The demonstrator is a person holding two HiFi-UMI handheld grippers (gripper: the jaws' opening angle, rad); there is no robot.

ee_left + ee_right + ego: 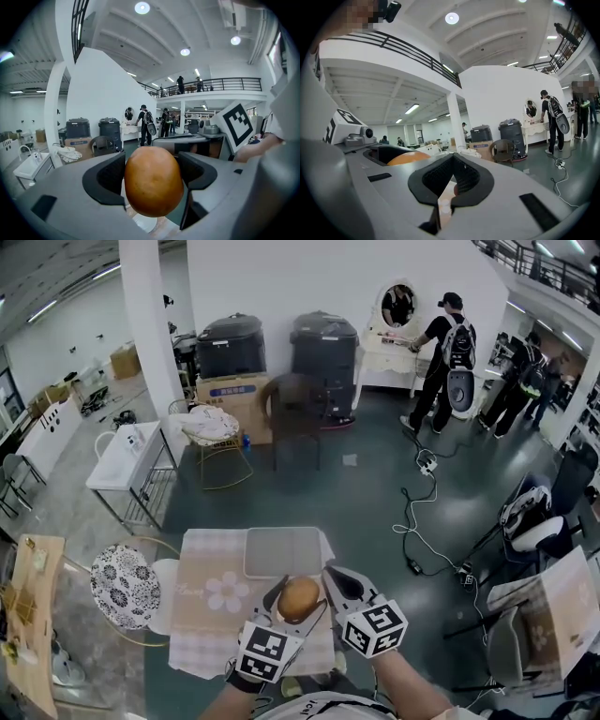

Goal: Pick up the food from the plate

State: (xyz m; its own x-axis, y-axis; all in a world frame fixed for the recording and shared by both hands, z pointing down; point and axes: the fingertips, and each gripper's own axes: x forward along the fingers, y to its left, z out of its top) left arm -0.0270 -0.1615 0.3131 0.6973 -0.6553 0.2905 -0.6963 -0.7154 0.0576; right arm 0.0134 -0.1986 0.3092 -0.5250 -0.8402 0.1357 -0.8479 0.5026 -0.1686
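Roll (299,597), round, smooth and golden brown, gripped between the jaws of the left gripper (153,168) over the near part of a bench (202,652) with a checked cloth. Just right of it, the right gripper (451,180) has its jaws closed, empty. A flat grey tray (283,551) lies just beyond. A floral-cushioned chair (125,585) stands to the left.

Smooth matt brown bun (153,180) between the jaws, matt grey plastic left gripper (152,174), ribbed black pads (110,176), checked cloth tablecloth (202,624) beneath.

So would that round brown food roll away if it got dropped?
Probably: the food looks smooth and egg-round, so it would likely roll. The left gripper pinches only its sides, so it might slip.
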